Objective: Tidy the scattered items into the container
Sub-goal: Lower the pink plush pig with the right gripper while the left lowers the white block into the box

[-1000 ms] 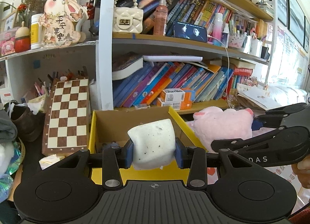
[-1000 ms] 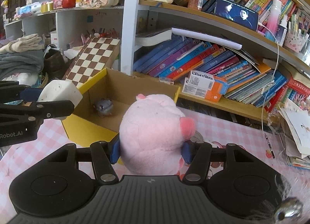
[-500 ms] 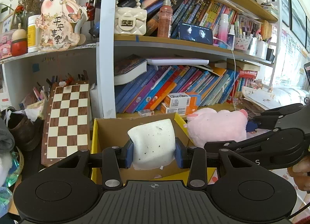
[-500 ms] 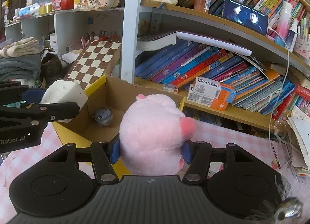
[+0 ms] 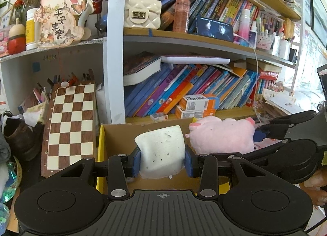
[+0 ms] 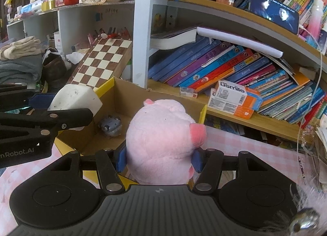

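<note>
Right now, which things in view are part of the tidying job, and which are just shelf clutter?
Part of the job:
- white foam block, clamped in the left gripper
- pink plush pig, clamped in the right gripper
- cardboard box, the container
- small grey toy already inside it

Just lying about:
- chessboard
- leaning books
- cream handbag
- brown shoe

Chessboard beside crowded bookshelf

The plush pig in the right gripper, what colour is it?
Pink plush pig, clearest in the right wrist view.
</note>
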The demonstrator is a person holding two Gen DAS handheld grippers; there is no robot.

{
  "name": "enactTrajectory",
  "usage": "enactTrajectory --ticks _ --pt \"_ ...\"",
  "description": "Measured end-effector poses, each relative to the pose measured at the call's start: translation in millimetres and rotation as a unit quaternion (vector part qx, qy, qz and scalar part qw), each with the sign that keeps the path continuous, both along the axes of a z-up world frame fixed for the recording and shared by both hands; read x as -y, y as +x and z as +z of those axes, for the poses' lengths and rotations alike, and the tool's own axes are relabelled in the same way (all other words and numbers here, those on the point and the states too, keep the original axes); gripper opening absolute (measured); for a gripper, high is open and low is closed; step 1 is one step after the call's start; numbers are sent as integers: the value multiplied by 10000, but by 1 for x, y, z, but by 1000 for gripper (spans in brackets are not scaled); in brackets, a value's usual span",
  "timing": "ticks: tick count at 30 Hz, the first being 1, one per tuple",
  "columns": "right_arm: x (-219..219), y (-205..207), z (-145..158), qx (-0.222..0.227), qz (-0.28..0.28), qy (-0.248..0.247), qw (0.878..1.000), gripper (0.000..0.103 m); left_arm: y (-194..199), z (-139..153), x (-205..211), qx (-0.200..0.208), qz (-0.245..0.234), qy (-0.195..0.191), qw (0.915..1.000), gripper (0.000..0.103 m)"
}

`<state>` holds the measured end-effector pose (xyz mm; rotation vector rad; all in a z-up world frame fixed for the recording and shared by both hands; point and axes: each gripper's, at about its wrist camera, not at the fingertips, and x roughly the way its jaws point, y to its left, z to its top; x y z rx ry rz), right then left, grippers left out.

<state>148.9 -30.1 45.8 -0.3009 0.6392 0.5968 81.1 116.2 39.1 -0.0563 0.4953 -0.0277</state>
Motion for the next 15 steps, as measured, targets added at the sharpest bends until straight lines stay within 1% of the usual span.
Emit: enactTrajectory --ticks 15 --pt "-24 29 -23 -325 202 -93 9992 57 29 -15 -6 -205 35 2 9998 40"
